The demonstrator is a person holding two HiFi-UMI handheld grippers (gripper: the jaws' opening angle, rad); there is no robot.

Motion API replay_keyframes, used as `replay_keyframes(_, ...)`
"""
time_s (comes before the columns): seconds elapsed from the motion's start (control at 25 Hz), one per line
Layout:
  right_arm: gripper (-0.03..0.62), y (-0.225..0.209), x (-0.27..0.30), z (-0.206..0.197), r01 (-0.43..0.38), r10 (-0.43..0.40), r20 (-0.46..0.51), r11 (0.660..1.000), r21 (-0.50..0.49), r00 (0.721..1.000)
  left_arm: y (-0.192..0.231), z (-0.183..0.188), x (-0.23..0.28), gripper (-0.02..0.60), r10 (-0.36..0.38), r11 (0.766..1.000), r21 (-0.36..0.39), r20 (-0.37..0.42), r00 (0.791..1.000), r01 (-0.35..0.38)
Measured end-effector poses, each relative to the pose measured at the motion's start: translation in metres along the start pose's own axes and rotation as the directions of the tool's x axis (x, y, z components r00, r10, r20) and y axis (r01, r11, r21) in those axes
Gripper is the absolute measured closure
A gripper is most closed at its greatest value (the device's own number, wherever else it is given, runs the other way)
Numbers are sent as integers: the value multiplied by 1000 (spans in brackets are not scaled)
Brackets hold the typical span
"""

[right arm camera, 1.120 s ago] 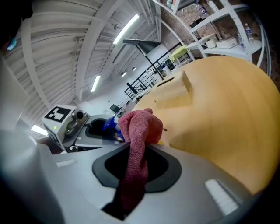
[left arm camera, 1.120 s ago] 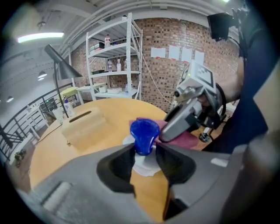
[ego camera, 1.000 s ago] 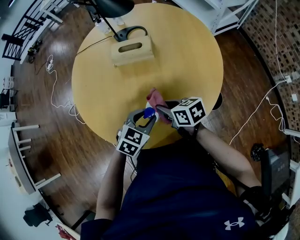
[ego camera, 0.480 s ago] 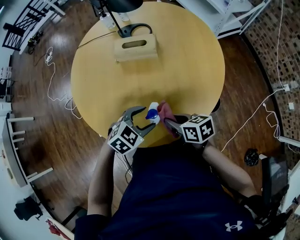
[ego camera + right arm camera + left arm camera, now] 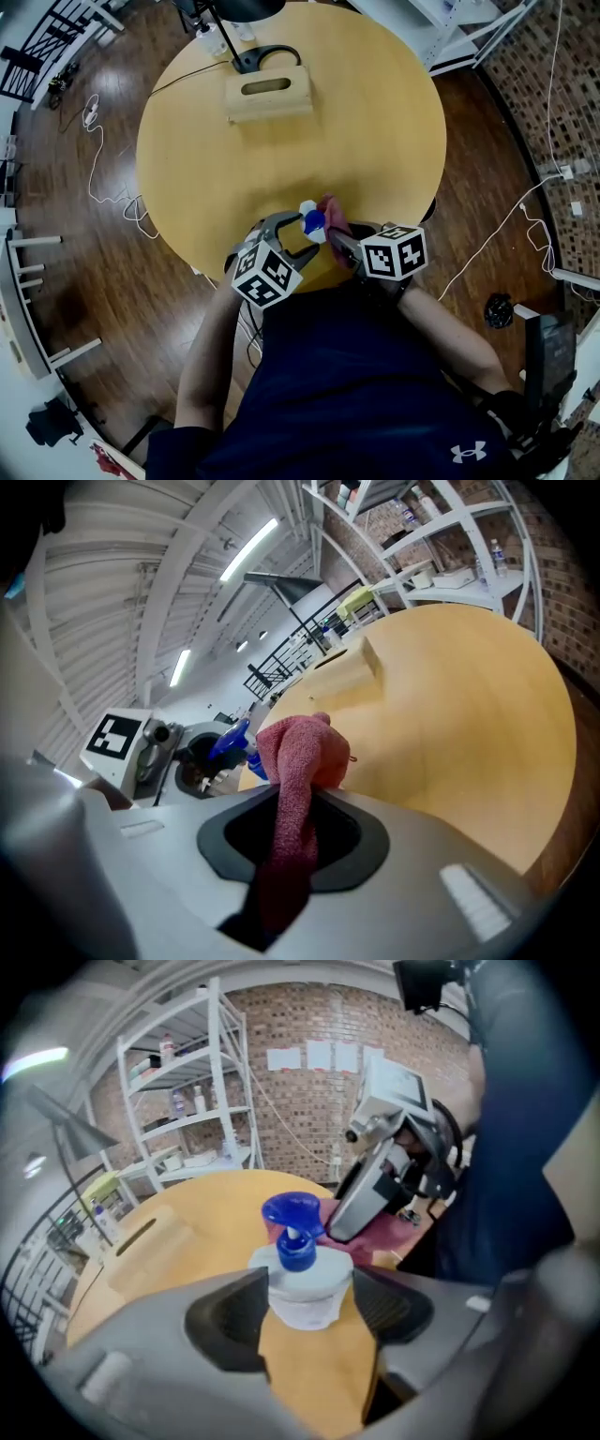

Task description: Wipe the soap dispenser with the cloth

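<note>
So there's one round wooden table (image 5: 375, 122) and the person is working at its near edge with two grippers, each carrying one marker cube, so two cubes total (image 5: 265, 276) (image 5: 394, 251). One soap dispenser (image 5: 302, 1283), a squat white bottle with a single blue pump (image 5: 292, 1227), is standing upright on the table close to that near edge, right between the jaws of the left gripper (image 5: 309, 1312). Those jaws have just been opening up and then easing back in a touch. They're sitting wide around the bottle. One pad is looking like it's brushing the bottle's side, and bare wood is showing between the bottle and the other pad, so it isn't clamping anything. The right gripper (image 5: 292, 841) is pinching the one cloth (image 5: 295, 761), a pinkish-red terry thing. Its jaws are nearly together on it, with a bunched wad sticking out past the tips and the rest trailing back between the pads. That wad is hanging just beside the dispenser's pump on the right-hand side, and I can't tell if it's actually touching. Farther back on the table there's one wooden box (image 5: 267, 94) with a slot in its top, and one black lamp base (image 5: 267, 58) just behind it, both well apart from the action.
</note>
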State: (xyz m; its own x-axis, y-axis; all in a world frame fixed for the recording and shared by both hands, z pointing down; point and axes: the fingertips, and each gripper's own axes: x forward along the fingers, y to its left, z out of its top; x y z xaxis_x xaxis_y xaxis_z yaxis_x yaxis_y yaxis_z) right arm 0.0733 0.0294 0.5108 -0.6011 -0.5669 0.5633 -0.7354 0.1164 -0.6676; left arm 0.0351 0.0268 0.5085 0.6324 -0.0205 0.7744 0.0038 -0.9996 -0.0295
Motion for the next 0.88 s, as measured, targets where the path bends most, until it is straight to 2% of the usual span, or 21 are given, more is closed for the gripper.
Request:
replay_keyframes(0.08, 519, -7, 3, 12, 23, -23, 37, 1000, 20, 999, 3, 1, 2, 298, 71, 996, -46, 13, 997, -71)
replay_keyframes(0.16, 519, -7, 6, 21, 35, -36, 51, 999, 11, 998, -2, -1, 0, 296, 101, 995, -9, -1, 995, -101)
replay_keyframes(0.24, 519, -2, 6, 22, 31, -31, 48, 999, -8, 998, -8, -8, -5, 296, 107, 989, 108, -49, 993, -101)
replay_keyframes(0.32, 519, 1, 5, 21, 28, -27, 49, 1000, -14, 998, -5, -16, -16, 291, 119, 966, 240, -95, 988, -93)
replay_keyframes(0.48, 519, 1, -6, 15, 44, -43, 50, 999, -1, 998, 16, -17, -24, 280, 76, 931, 364, -100, 992, -35)
replay_keyframes(0.52, 519, 3, -8, 12, 40, -40, 46, 999, 2, 998, 18, -16, -22, 279, 54, 917, 399, -105, 993, -8)
replay_keyframes(0.6, 519, 9, -10, 7, 27, -27, 36, 1000, 9, 999, 17, -14, -17, 246, 15, 872, 487, -136, 991, 54)
replay_keyframes(0.72, 519, 10, -10, 7, 24, -25, 42, 999, 22, 999, 9, -8, -4, 187, 8, 776, 623, -172, 985, 103)
replay_keyframes(0.76, 519, 9, -9, 9, 28, -29, 49, 999, 28, 998, 6, -7, 2, 185, 16, 744, 660, -177, 984, 106)
replay_keyframes(0.8, 519, 8, -7, 11, 32, -33, 54, 999, 32, 998, 3, -7, 7, 186, 24, 722, 684, -177, 984, 105)
replay_keyframes(0.84, 519, 8, -5, 12, 33, -35, 54, 999, 32, 998, 1, -7, 11, 210, 28, 717, 690, -169, 985, 98)
replay_keyframes(0.88, 519, 10, -3, 12, 33, -34, 46, 999, 25, 998, -2, -5, 14, 227, 26, 732, 676, -154, 988, 86)
